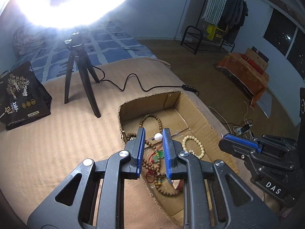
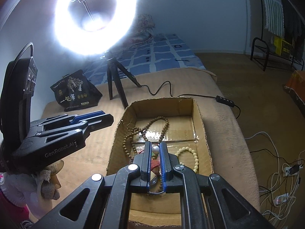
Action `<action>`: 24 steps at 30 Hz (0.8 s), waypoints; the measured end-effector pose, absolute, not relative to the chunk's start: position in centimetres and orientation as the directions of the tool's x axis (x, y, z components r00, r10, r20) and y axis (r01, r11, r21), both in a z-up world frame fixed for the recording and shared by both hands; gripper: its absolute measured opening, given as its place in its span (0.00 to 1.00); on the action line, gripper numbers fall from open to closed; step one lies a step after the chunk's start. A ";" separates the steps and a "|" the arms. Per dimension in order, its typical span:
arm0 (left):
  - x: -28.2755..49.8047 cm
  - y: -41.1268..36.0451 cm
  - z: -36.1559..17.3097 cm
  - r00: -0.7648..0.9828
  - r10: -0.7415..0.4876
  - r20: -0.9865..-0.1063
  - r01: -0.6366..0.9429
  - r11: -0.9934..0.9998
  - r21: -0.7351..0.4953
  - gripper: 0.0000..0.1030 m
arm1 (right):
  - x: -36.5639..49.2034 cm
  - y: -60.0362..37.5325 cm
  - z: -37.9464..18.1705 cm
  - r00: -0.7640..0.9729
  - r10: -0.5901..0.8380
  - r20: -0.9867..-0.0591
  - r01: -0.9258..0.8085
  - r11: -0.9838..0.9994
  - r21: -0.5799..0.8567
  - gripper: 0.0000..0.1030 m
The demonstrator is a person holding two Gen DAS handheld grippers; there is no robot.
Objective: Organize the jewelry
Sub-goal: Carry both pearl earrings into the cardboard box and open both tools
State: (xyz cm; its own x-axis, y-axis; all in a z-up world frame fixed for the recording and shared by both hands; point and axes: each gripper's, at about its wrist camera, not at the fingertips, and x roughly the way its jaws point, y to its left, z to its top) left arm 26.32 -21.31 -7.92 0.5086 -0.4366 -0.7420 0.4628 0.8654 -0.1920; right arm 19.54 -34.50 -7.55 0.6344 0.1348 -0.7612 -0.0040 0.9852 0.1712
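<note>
Between the blue pads of the left hand-held gripper (image 1: pixel 153 130) sits a pearl stud (image 1: pixel 158 137). The white ball touches one pad, and its short metal post points across the narrow gap toward the other, so the jaws pinch it end to end. The right hand-held gripper (image 2: pixel 154 143) is pressed almost together on a second white pearl (image 2: pixel 155 149), caught near its fingertips.

Both tools hang side by side and angle down over an open cardboard box (image 1: pixel 152 105). On the box floor lies a long string of brown wooden beads (image 1: pixel 150 116), looped and partly tangled. Beside it, toward the right wall, is a cream bead bracelet (image 1: pixel 198 145). A green pendant (image 1: pixel 159 155) on red cord rests among the brown beads, directly under the left tool.

The box stands on a tan blanket (image 1: pixel 57 143). Behind it is a dark tripod (image 1: pixel 76 72) carrying a glaring ring light (image 2: pixel 63 28), whose black cable runs past the box's far edge to an inline switch (image 2: pixel 224 98). A black printed bag (image 1: pixel 21 95) stands to the left of the tripod.
</note>
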 end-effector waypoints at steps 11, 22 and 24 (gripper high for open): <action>26.8 -22.1 -8.4 0.506 -0.433 -0.746 0.458 0.868 -0.193 0.17 | 20.0 -35.3 -7.9 0.632 0.119 -0.766 0.015 0.986 0.166 0.06; 26.8 -22.6 -8.2 0.524 -0.428 -0.737 0.457 0.871 -0.180 0.17 | 20.2 -35.3 -8.1 0.627 0.111 -0.771 0.021 0.987 0.158 0.11; 26.9 -22.5 -8.2 0.524 -0.425 -0.739 0.454 0.873 -0.180 0.17 | 20.1 -35.3 -8.0 0.632 0.108 -0.768 0.021 0.987 0.156 0.17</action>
